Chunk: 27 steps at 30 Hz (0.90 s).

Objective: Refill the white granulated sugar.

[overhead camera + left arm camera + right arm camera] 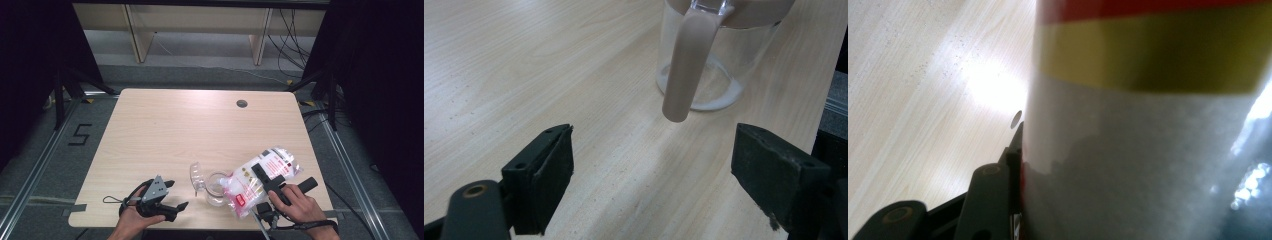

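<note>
A clear glass jar (216,189) stands near the table's front edge. In the left gripper view the jar (719,65) has a beige handle (684,65) and a little white powder at its bottom. A plastic bag (245,187) of white grains, printed red, leans with its lower corner over the jar's mouth. My right gripper (267,177) is shut on this bag; in the right gripper view the bag (1148,150) presses against the left finger (993,195). My left gripper (177,195) rests open to the left of the jar, its jaws (651,165) wide apart with nothing between them.
A clear lid (196,175) lies just left of the jar. The wooden table (175,130) has a round cable hole (242,103) at the far right. Beyond the table are a shelf frame and cables on the floor.
</note>
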### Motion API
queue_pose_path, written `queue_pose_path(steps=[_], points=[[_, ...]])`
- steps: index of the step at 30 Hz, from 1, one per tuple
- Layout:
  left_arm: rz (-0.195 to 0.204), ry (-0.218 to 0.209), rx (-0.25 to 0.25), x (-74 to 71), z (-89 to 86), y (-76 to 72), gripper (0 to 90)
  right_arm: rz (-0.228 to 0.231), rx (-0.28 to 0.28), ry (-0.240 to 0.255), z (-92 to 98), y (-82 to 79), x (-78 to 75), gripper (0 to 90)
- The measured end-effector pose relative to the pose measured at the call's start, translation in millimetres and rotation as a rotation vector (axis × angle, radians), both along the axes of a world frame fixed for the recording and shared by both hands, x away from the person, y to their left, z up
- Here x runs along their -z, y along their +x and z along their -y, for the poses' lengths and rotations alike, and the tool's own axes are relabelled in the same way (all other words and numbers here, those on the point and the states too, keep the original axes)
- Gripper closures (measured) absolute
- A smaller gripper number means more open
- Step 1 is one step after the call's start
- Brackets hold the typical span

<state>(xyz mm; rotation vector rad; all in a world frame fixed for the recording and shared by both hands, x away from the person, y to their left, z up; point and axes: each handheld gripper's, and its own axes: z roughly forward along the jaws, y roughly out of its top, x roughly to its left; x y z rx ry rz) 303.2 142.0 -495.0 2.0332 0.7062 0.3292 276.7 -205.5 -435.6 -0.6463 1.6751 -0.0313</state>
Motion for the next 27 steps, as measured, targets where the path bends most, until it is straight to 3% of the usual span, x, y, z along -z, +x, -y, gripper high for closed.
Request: queue_pose_path(steps=[11, 27], points=[[0.001, 0.011, 0.005, -0.6, -0.4, 0.0, 17.0, 0.018, -0.001, 0.011, 1.1, -0.2, -1.5, 54.9], [0.001, 0.005, -0.003, 0.0, 0.5, -0.3, 17.1, 0.002, 0.005, -0.002, 0.1, -0.4, -0.7, 55.1]])
